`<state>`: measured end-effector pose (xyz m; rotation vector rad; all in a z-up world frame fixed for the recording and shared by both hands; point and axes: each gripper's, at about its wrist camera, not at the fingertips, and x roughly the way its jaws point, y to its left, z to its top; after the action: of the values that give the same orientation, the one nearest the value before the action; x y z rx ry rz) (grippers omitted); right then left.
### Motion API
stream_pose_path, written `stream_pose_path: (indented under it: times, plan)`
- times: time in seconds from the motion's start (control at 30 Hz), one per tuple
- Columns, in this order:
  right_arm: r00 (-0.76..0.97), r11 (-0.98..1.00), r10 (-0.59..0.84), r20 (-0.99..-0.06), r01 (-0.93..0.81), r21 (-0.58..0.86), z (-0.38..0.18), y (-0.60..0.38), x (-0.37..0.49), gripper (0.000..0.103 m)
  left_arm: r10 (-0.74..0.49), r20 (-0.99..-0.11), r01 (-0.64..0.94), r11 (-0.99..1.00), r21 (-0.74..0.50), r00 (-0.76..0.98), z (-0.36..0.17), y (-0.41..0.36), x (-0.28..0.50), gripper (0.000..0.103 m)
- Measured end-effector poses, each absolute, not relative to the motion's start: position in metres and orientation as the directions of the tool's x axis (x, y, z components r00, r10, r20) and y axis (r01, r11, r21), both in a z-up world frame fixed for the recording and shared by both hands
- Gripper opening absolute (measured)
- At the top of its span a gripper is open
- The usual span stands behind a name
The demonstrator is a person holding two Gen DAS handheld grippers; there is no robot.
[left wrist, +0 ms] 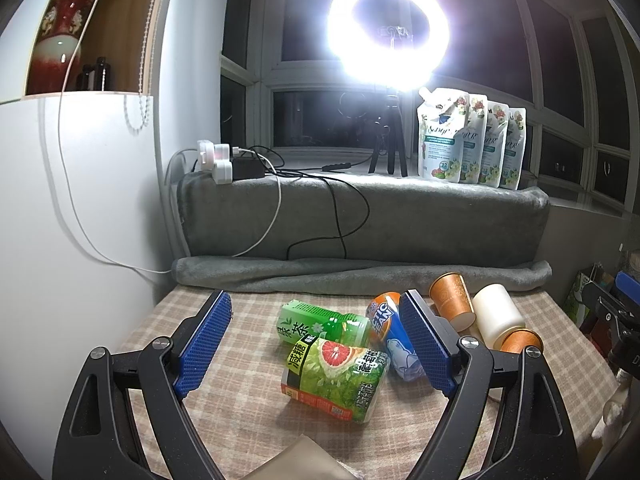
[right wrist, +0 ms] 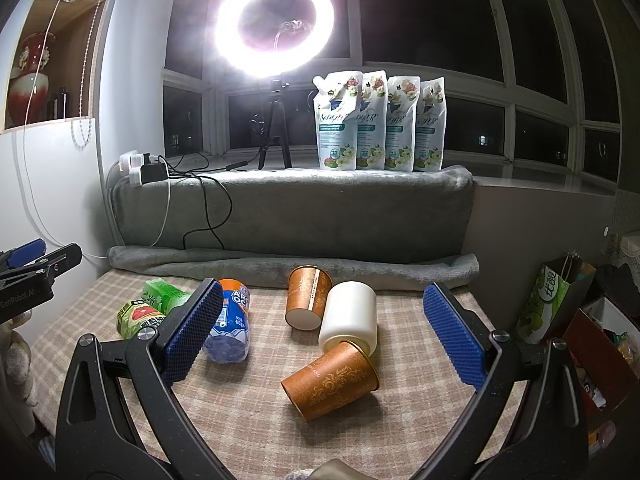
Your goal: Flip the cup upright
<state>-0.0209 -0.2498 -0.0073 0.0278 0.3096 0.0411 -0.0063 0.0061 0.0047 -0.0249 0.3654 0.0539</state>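
Three cups lie on their sides on the checked cloth (right wrist: 248, 408). A near orange paper cup (right wrist: 332, 380) lies with its mouth against a white cup (right wrist: 350, 318); a far orange cup (right wrist: 306, 298) lies behind, its base toward me. In the left wrist view they show at the right: far orange cup (left wrist: 451, 300), white cup (left wrist: 498, 316), near orange cup (left wrist: 520, 340). My right gripper (right wrist: 320, 316) is open and empty, above the cups. My left gripper (left wrist: 316, 328) is open and empty over the bottles. The left gripper also shows at the right wrist view's left edge (right wrist: 36, 268).
Lying bottles: a green tea bottle (left wrist: 320, 322), a grapefruit-label bottle (left wrist: 336, 376), an orange-and-blue bottle (left wrist: 392, 336). A grey blanket ledge (left wrist: 360, 216) rises behind, with chargers and cables (left wrist: 228, 164), a ring light (left wrist: 390, 32), several detergent pouches (left wrist: 472, 136). Bags (right wrist: 560, 304) stand right.
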Motion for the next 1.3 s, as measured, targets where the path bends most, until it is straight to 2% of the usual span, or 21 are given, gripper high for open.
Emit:
stream_pose_path:
  times: [0.47,0.7,0.83,1.0,1.3]
  plan:
    - [0.944,0.997,0.079,-0.32,-0.077,0.02,-0.009,-0.238,-0.009,0.102,0.049,-0.366,-0.061,0.998,-0.02,0.929,0.001,0.005,-0.006,0.086]
    - [0.918,0.981,0.181,-0.352,-0.196,-0.007,-0.003,-0.221,0.017,0.102,0.053,-0.385,-0.068,0.997,-0.024,0.922,-0.004,0.014,-0.003,0.086]
    - [0.87,0.948,0.28,-0.406,-0.318,-0.029,0.001,-0.202,0.047,0.102,0.048,-0.429,-0.07,0.997,-0.035,0.902,-0.011,0.025,-0.004,0.086]
    - [0.74,0.864,0.415,-0.529,-0.502,-0.024,0.0,-0.167,0.096,0.102,0.032,-0.489,-0.079,0.994,-0.076,0.872,-0.021,0.044,-0.01,0.086]
    - [0.467,0.716,0.474,-0.746,-0.698,0.018,-0.031,-0.086,0.171,0.102,0.056,-0.558,-0.141,0.984,-0.11,0.828,-0.039,0.071,-0.021,0.086]
